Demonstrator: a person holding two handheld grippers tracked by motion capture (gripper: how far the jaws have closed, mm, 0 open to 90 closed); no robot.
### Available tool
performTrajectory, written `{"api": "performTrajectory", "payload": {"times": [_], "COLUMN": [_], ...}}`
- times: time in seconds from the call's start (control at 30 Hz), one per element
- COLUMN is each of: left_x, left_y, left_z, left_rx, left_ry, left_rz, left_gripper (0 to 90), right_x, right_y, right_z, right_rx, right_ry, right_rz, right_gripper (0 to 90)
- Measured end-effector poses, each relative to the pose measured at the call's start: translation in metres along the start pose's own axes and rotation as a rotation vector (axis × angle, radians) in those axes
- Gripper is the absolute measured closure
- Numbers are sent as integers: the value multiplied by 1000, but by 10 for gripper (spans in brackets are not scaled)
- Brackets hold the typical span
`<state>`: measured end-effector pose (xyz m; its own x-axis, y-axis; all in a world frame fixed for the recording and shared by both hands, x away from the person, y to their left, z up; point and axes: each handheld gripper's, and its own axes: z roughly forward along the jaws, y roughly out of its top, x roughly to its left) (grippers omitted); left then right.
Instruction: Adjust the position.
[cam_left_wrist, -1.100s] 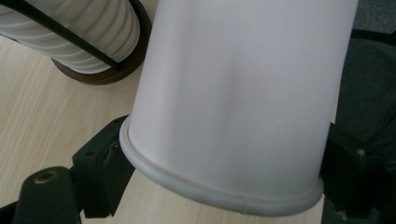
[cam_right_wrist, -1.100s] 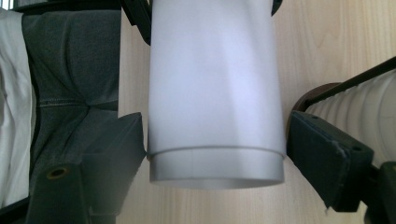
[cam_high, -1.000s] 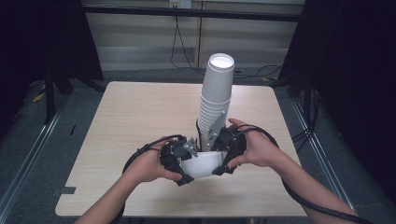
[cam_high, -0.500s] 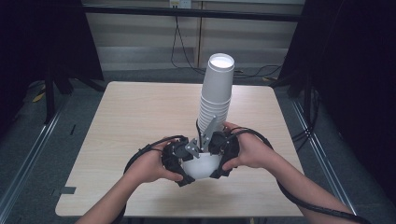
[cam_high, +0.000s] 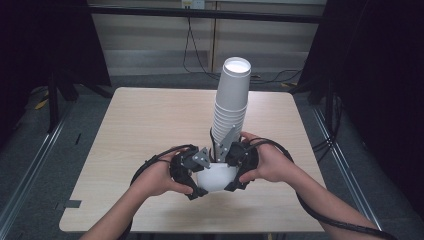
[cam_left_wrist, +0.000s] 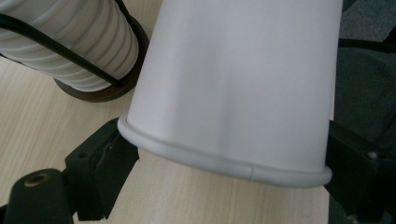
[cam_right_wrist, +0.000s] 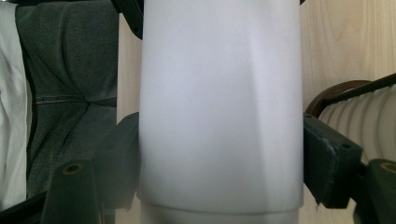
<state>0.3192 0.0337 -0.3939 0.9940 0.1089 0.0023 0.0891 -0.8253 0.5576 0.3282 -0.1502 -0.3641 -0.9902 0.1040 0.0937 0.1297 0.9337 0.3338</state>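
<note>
Both the left gripper (cam_high: 192, 175) and right gripper (cam_high: 235, 167) clamp a white cup (cam_high: 216, 176) near the counter (cam_high: 140, 120) front edge. It lies sideways, long axis left-right, rim toward the left gripper. Cup stack (cam_high: 231, 102) stands upright just behind.

I can read no text, label, brand, number or sign from my station. The white paper cup (cam_left_wrist: 233, 88) held between the jaws is plain on every side I see, and so is the tall stack of white paper cups (cam_high: 231, 105) behind it. The light wooden tabletop (cam_high: 140, 125) carries no marking, and the black gripper bodies show no lettering I can make out.
</note>
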Motion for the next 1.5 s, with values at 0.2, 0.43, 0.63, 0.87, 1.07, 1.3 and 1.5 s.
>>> {"api": "performTrajectory", "payload": {"times": [0.2,0.43,0.63,0.87,1.07,1.3,1.5], "left_x": [3,7,11,13,14,13,16], "left_y": [-7,-15,-21,-27,-29,-31,-32], "left_z": [-5,-9,-16,-19,-20,-18,-16], "left_rx": [-34,-114,-193,-226,-255,-313,-366], "left_ry": [9,-11,-7,6,-5,1,-17], "left_rz": [-15,-70,-80,-95,-119,-147,-177], "left_gripper": [134,125,138,147,147,147,138], "right_x": [-2,-4,-5,-8,-10,-10,-10], "right_y": [-9,-20,-35,-47,-51,-50,-45], "right_z": [-4,-4,-7,-9,-12,-11,-14], "right_rx": [-41,-95,-191,-236,-257,-319,-353], "right_ry": [-16,-9,-7,-13,-28,-9,2], "right_rz": [19,41,83,108,126,141,122], "right_gripper": [242,241,239,238,237,235,235]}}
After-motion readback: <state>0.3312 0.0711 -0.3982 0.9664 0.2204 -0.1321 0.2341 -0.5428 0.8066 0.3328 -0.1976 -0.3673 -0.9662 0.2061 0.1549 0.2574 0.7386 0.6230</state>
